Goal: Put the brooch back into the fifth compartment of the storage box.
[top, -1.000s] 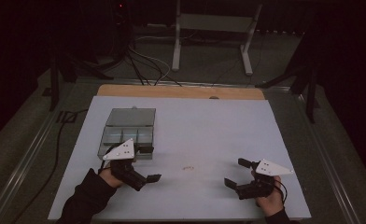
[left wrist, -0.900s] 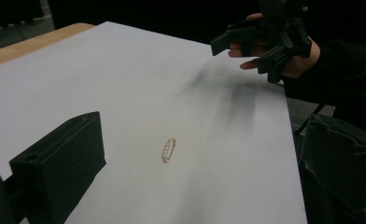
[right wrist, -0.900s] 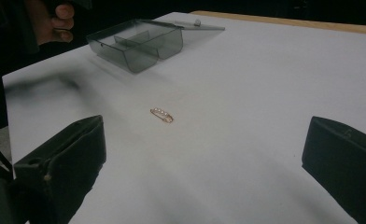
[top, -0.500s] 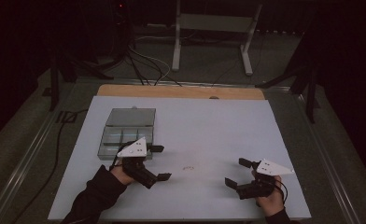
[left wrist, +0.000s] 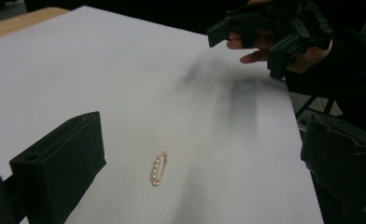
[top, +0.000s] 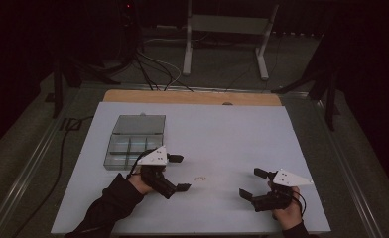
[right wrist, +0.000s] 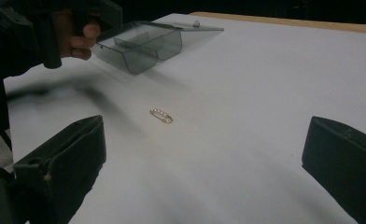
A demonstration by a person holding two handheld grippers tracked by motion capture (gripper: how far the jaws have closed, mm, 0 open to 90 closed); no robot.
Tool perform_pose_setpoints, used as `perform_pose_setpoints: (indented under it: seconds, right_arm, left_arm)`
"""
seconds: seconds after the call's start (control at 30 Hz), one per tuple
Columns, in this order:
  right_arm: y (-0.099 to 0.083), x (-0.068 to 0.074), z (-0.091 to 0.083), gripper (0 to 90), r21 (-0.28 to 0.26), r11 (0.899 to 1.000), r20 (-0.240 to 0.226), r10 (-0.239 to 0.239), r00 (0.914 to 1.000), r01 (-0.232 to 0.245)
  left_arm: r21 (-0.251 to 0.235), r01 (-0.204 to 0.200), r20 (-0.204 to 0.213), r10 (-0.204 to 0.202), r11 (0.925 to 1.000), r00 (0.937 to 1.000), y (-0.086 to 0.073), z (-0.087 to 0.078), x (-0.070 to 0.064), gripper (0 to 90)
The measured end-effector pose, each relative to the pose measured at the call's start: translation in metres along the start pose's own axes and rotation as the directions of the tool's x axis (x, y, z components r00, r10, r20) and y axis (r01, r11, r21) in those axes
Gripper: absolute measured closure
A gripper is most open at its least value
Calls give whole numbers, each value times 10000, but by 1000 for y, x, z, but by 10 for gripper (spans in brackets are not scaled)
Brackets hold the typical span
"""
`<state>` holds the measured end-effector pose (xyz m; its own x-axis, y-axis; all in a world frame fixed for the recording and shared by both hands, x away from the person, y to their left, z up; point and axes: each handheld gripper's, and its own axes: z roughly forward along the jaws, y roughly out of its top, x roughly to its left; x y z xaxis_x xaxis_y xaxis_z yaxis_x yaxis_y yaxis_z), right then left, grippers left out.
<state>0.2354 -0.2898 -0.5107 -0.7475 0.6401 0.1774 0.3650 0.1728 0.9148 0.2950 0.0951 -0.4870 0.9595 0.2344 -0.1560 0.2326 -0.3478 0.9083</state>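
A small gold pin set with pearls [top: 200, 178] lies flat on the white table sheet [top: 222, 134], between both hands. In the left gripper view the pin [left wrist: 158, 168] rests just ahead of the wide-apart jaws. My left gripper [top: 179, 173] is open, a short way left of the pin, with nothing held. My right gripper [top: 252, 183] stands open near the front right, farther from the pin [right wrist: 161, 115]. A clear grey compartment box [top: 133, 142] with its lid folded back sits behind the left hand, also as the box [right wrist: 141, 43] in the right gripper view.
A wooden strip [top: 192, 97] runs along the table's far edge. Beyond it stand a metal stand [top: 225, 29] and loose cables [top: 153, 69] on the floor. A cable [top: 58, 163] trails down the left side.
My left gripper has moved right and forward from beside the box toward the pin. The right gripper has stayed put.
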Motion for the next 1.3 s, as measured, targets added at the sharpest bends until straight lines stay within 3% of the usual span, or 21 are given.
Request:
perform_pose_setpoints:
  seconds: [0.2,0.53,0.97,1.07,1.1,1.17,1.3]
  right_arm:
    - [0,0,0,0,10,10000,-3,23,10000,-23]
    - [0,-1,0,0,10,10000,26,47,10000,-47]
    - [0,-2,0,0,-12,10000,68,84,9999,-84]
    - [0,-1,-1,0,12,10000,52,66,10000,-66]
    - [0,-1,-1,0,16,10000,53,62,10000,-62]
    - [0,-2,-1,0,1,10000,46,94,9999,-94]
    - [0,-2,-1,0,35,10000,42,77,10000,-77]
  left_arm:
    - [150,51,126,-52,9999,9999,0,13,-1,11]
    - [482,193,-13,-193,9987,9998,-3,33,3,11]
    - [933,773,-21,-775,9926,9970,-6,47,11,12]
    - [1014,571,-87,-565,9932,9984,-6,49,10,49]
    - [1178,471,-325,-435,9919,9985,-7,51,10,49]
    - [1323,516,-523,-450,9899,9976,-7,53,11,62]
    - [1517,529,-530,-453,9870,9976,-9,57,12,89]
